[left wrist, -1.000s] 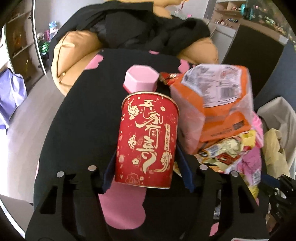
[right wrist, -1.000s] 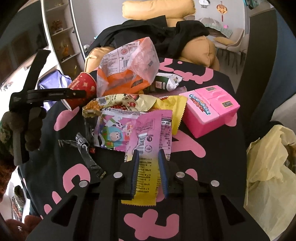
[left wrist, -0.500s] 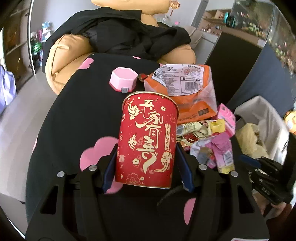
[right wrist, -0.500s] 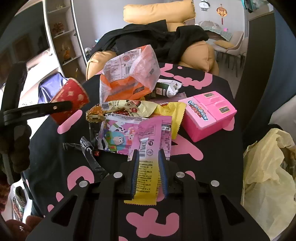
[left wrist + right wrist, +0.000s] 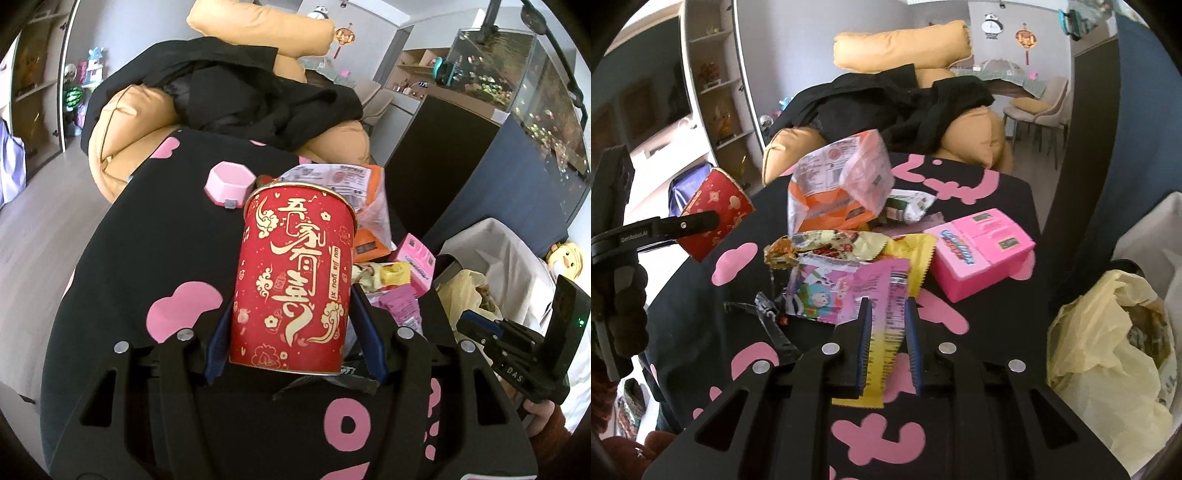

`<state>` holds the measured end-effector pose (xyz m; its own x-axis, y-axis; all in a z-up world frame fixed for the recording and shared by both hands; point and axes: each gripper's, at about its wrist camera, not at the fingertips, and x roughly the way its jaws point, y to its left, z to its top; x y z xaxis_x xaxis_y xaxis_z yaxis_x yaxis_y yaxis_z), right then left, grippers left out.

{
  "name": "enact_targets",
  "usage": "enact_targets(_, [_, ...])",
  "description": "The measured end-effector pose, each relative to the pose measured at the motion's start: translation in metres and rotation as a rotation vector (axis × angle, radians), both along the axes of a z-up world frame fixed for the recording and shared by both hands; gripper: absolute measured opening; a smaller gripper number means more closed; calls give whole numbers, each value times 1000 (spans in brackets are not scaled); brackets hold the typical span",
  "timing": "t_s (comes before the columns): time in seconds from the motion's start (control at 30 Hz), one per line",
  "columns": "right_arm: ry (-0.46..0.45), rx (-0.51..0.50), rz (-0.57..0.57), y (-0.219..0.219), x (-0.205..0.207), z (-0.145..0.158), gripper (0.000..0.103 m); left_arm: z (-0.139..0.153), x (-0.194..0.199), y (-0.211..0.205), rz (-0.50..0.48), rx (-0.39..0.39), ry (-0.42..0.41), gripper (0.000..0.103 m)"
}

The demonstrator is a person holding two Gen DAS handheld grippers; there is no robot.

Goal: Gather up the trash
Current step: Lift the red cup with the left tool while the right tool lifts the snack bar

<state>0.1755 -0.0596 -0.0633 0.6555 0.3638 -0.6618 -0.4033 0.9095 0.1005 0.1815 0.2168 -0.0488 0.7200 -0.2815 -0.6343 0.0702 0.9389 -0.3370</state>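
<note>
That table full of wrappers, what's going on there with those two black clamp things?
A person is clearing trash with a hand-held gripper in each hand. The left gripper has its jaws closed on a red paper cup, held above the black tablecloth. The right gripper, whose jaws have just been closing, pinches a pink and yellow snack wrapper. More wrappers, an orange snack bag and a pink toy box remain. A lined trash bin waits alongside.

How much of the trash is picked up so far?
Some trash already sits in the yellow bag. In hand: the left gripper holds the red cup, the right gripper pinches a pink wrapper. Left on the table: the orange bag and other wrappers.
</note>
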Motion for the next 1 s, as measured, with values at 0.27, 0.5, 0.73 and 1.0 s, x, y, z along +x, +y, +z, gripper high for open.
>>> enact_targets(0.27, [104,42,86,4,12,-28,44,-13,0,-11,-9,-12,41,56])
enact_targets(0.5, [42,-125,55,43,32,-43,44,-22,-4,-8,14,1,54,56])
enact_targets(0.73, [139,-13,116,33,48,-44,23,-21,-11,-5,24,16,45,56])
enact_targets(1.0, [-94,-34,122,16,15,32,22,20,-15,-20,-6,10,-67,56])
